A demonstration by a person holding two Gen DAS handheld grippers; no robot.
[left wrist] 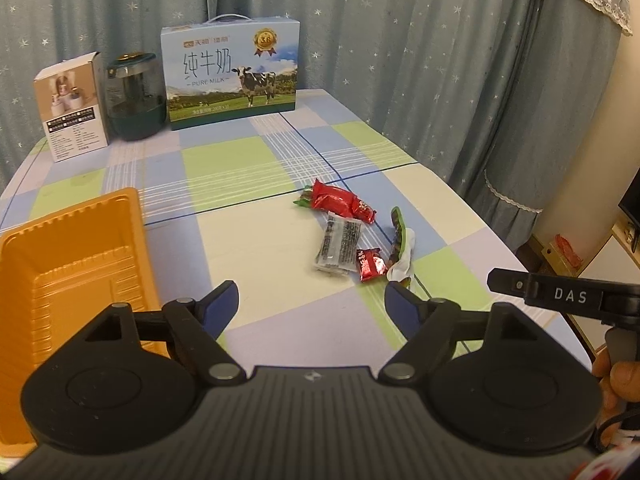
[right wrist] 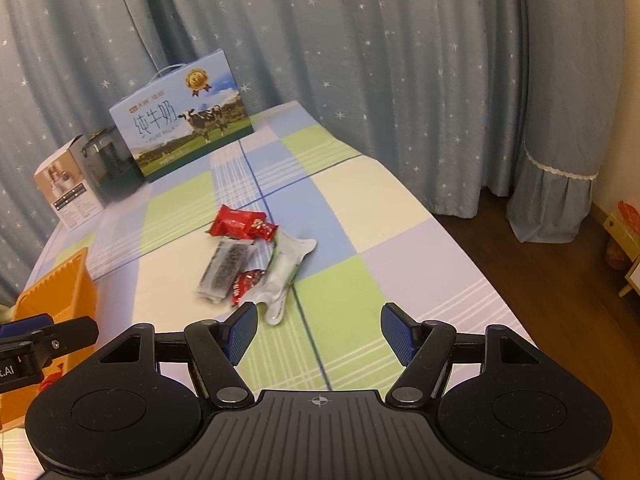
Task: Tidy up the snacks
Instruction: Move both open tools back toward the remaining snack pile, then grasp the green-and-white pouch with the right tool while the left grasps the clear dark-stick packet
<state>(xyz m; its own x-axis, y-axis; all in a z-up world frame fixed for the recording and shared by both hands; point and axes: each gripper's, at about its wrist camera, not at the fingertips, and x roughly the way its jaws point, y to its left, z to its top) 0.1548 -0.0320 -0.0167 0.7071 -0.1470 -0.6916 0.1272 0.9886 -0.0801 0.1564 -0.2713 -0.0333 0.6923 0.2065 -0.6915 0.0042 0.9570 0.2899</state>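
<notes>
Several snack packets lie in a loose pile on the checked tablecloth: a large red packet (left wrist: 340, 201) (right wrist: 236, 222), a clear packet with dark print (left wrist: 338, 246) (right wrist: 224, 266), a small red packet (left wrist: 370, 265) (right wrist: 246, 282) and a green-and-white packet (left wrist: 400, 248) (right wrist: 286, 270). An orange plastic tray (left wrist: 72, 264) (right wrist: 60, 284) stands at the left. My left gripper (left wrist: 312, 304) is open and empty, above the table just short of the pile. My right gripper (right wrist: 318, 330) is open and empty, just short of the green-and-white packet.
A pure milk carton (left wrist: 230, 74) (right wrist: 184, 136), a dark green jar (left wrist: 134, 98) and a small white box (left wrist: 72, 108) (right wrist: 66, 192) stand along the table's far edge before a blue star curtain. The table's right edge drops to a wooden floor (right wrist: 540, 280).
</notes>
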